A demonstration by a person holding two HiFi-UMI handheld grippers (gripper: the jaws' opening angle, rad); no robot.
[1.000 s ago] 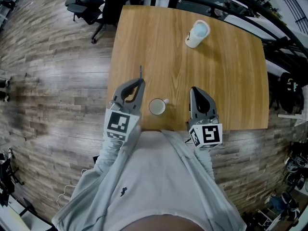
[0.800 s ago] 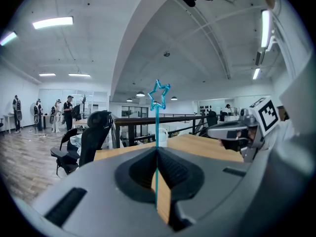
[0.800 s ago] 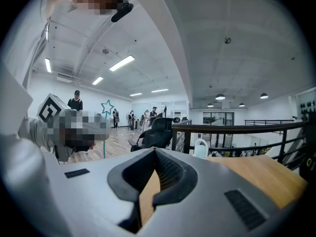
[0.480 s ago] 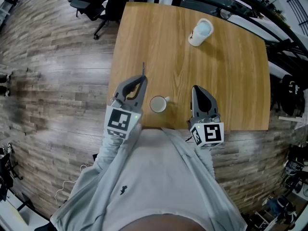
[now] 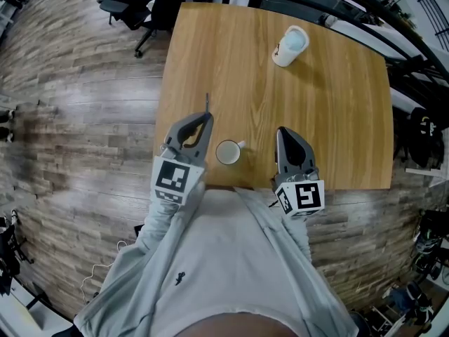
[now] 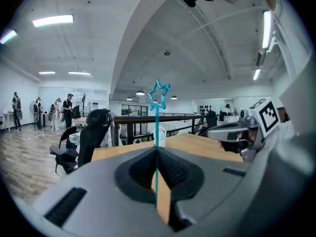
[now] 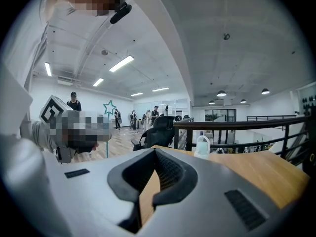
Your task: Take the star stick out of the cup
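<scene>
My left gripper (image 5: 205, 119) is shut on the thin teal star stick (image 5: 207, 102), which pokes out beyond its tips over the table's left part. In the left gripper view the stick (image 6: 157, 132) runs up from between the closed jaws of that gripper (image 6: 157, 150) to its star outline at the top. A small white cup (image 5: 228, 152) stands on the table between the two grippers, near the front edge. To its right my right gripper (image 5: 280, 131) is shut with nothing in it (image 7: 155, 151). The cup is hidden in both gripper views.
The wooden table (image 5: 337, 118) carries a white jug (image 5: 289, 46) at its far right, also seen as the jug (image 7: 202, 146) ahead of the right gripper. Black office chairs (image 5: 130, 5) stand beyond the far left corner. Wood floor surrounds the table.
</scene>
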